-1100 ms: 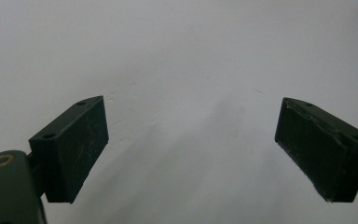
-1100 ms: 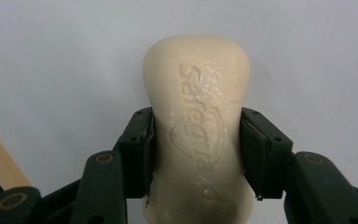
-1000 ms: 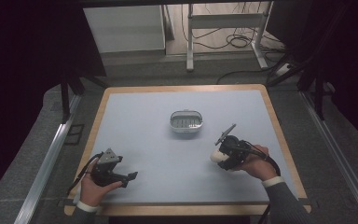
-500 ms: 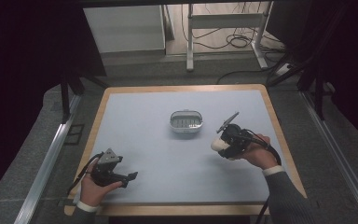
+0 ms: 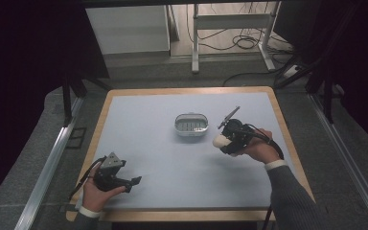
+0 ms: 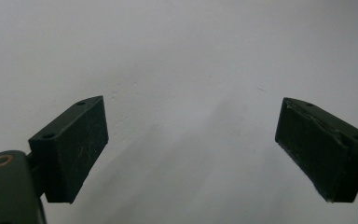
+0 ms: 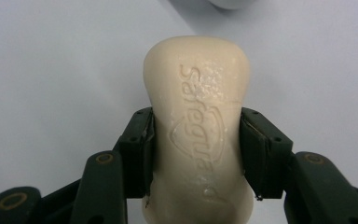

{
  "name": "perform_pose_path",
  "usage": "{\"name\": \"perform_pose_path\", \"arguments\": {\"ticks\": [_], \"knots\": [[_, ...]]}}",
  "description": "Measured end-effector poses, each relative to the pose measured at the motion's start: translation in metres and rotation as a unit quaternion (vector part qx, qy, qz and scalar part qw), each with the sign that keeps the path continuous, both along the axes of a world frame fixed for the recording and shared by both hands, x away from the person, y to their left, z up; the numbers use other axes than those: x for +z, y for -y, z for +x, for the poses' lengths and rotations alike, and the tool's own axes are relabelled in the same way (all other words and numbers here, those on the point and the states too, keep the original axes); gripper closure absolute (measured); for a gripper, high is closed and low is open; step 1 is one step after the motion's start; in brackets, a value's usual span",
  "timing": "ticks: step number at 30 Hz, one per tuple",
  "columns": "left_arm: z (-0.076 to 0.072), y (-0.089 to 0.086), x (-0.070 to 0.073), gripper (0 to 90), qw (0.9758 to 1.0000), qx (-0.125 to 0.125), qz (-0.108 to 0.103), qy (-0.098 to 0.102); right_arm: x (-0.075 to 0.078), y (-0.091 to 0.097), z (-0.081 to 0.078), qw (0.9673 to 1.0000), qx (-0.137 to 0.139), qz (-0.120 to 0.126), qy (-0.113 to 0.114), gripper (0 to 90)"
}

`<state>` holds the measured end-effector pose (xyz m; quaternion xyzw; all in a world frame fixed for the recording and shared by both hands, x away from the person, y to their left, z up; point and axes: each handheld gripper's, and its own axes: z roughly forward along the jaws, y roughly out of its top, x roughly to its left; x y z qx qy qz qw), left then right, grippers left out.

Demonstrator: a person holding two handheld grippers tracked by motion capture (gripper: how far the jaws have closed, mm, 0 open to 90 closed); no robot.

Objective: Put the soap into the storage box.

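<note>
We have the cream-coloured waisted bar of soap (image 7: pixel 196 126) already picked up: in the right gripper view the two black jaws of the right gripper (image 7: pixel 196 151) press on its narrow middle from either side, its embossed face turned to the camera and its rounded end pointing out at twelve o'clock. In the high view we see that same bar (image 5: pixel 219 141) as a pale lump at the front of the right gripper (image 5: pixel 225 140), held above the pale blue table mat (image 5: pixel 148 124) and not resting on it. The small oval grey soap dish with a slatted floor (image 5: pixel 191 124) sits near the middle of the mat, at about ten o'clock from the bar and close by, and we see nothing lying in it. So we judge the grasp done, and the carry toward the dish nearly done; what is left is to bring the soap over the dish, lower it and let go. Our left gripper (image 5: pixel 133 182) rests near the front edge at about seven o'clock from the dish, well apart from it; in the left gripper view (image 6: pixel 191 154) its jaws stand wide with only bare mat between them.
</note>
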<state>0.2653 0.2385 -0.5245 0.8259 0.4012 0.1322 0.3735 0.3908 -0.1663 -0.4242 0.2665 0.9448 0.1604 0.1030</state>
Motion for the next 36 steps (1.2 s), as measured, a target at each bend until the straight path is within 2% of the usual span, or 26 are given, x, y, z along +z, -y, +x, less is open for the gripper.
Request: {"name": "perform_pose_path", "arguments": {"ticks": [4,14,21,25,28,36], "knots": [[0.000,0.000,0.000,9.8,1.0000,0.000,0.000,0.000,0.002,-0.003,0.007,0.9999,0.012,0.005,-0.001,49.1],[0.000,-0.002,0.002,9.8,1.0000,0.002,-0.002,0.004,0.003,-0.006,0.022,0.9999,0.004,0.011,0.001,49.1],[0.000,-0.001,0.001,9.8,1.0000,0.002,-0.001,0.003,0.004,-0.010,0.031,0.9999,0.008,0.010,0.004,49.1],[0.000,-0.001,0.000,9.9,1.0000,0.000,0.001,0.002,0.007,-0.013,0.034,0.9998,0.012,0.017,0.008,49.1],[0.000,-0.001,0.000,9.8,1.0000,0.001,0.000,0.002,0.009,-0.015,0.036,0.9997,0.010,0.012,0.018,49.1],[0.000,-0.001,0.000,9.8,1.0000,0.000,0.003,0.002,0.012,-0.021,0.044,0.9995,0.020,0.013,0.023,49.1]]}}
